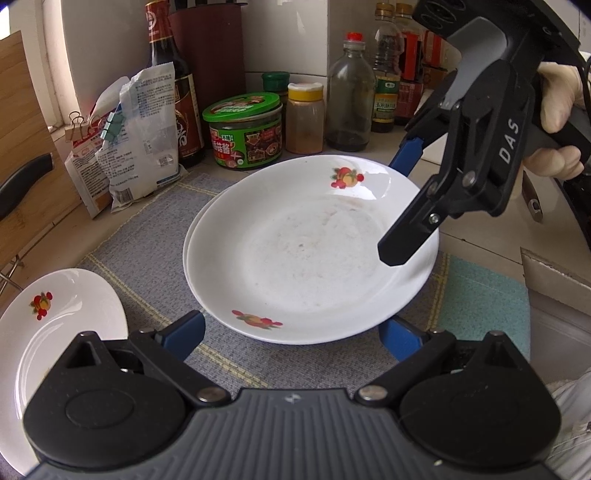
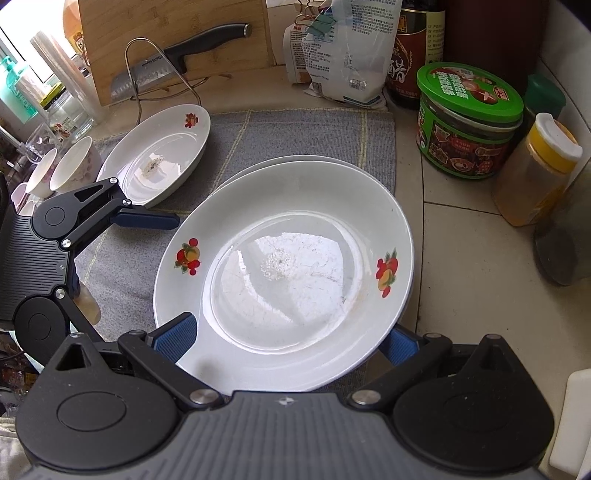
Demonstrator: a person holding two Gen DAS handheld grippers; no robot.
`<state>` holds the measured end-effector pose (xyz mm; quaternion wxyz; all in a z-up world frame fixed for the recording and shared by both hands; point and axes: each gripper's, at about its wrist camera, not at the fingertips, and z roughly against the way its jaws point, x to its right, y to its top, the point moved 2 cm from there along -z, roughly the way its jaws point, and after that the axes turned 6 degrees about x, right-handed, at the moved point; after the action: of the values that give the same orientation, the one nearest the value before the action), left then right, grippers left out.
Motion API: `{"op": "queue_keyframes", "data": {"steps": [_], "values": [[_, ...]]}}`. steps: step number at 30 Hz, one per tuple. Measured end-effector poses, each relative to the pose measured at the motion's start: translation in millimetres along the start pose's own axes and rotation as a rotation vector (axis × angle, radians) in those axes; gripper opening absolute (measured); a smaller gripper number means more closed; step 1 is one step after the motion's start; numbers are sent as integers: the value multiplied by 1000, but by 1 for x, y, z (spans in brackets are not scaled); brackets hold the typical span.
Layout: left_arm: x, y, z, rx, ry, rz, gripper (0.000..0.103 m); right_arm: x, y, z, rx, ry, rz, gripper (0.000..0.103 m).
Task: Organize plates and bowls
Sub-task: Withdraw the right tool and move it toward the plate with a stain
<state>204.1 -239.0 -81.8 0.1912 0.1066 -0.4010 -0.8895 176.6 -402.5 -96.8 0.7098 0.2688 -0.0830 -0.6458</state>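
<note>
Firstly, the right gripper [image 2: 288, 338] stood with its jaws spread wide across the near edge of the top plate [image 2: 280, 273]. The plate's rim covered the inner side of both blue pads [image 2: 177, 332], so whether the pads pressed on it could not be told. A gloved hand [image 1: 554, 96] held this gripper's handle.

The left gripper [image 1: 295, 336] was also wide open and held nothing. Its pads sat on either side of the same plate's rim, just beside it.

The top plate, white with fruit prints, rested slightly off-centre on a second plate [image 2: 258, 164], of which only a crescent of rim showed. Both lay on a grey woven mat [image 2: 295, 133] on the counter [image 2: 461, 258].

A third plate [image 2: 162, 158] lay on the mat's far left corner, apart from the stack and near the left gripper. Two small bowls [image 2: 74, 162] stood just beyond that plate.

Obstructions around the mat were as follows:
- a green-lidded jar [image 2: 469, 122] and a yellow-capped spice jar [image 2: 535, 173] to the right of the stack, close to it;
- clipped bags [image 2: 343, 48] and a dark bottle [image 2: 417, 48] behind the mat;
- a cutting board [image 2: 177, 33] with a knife [image 2: 173, 59] in front of it, behind the third plate.
</note>
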Motion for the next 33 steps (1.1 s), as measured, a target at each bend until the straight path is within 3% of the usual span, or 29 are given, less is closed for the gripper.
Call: {"op": "queue_keyframes", "data": {"steps": [9, 16, 25, 33], "values": [[2, -1, 3, 9, 15, 9, 100, -2, -4, 0, -19, -55, 9, 103], [-4, 4, 18, 48, 72, 63, 100, -13, 2, 12, 39, -99, 79, 103], [-13, -3, 55, 45, 286, 223, 101, -48, 8, 21, 155, -96, 222, 103], [-19, -39, 92, 29, 499, 420, 101, -80, 15, 10, 199, -28, 330, 103]]}}
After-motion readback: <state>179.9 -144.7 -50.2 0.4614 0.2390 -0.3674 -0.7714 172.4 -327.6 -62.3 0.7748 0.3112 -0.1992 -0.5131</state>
